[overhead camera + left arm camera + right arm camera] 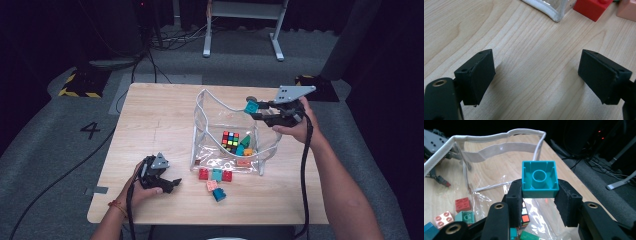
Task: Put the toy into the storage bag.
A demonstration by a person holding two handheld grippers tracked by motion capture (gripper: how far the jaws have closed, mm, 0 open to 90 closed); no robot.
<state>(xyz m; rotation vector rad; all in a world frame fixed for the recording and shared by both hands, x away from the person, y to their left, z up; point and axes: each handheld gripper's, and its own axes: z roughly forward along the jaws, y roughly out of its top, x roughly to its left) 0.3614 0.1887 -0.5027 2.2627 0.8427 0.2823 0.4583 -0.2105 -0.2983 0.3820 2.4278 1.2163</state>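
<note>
My right gripper (pixel 253 112) is shut on a teal brick (pixel 251 106), held above the right rim of a clear bag with white trim (pixel 200 107). In the right gripper view the brick (pixel 539 180) shows its hollow underside between the pads, over the bag's mouth (pixel 486 136). Inside the bag lie a colour cube (pixel 230 141) and some green and orange bricks. My left gripper (pixel 169 184) rests on the table at the front left, open. Bare wood lies between its fingers (pixel 477 75).
Loose bricks lie in front of the bag: red (pixel 203 174), teal (pixel 217 174), red (pixel 227 175), pink (pixel 212 185) and blue (pixel 219 194). The wooden table (pixel 150 115) stretches bare to the left. Cables and a desk frame stand on the floor beyond.
</note>
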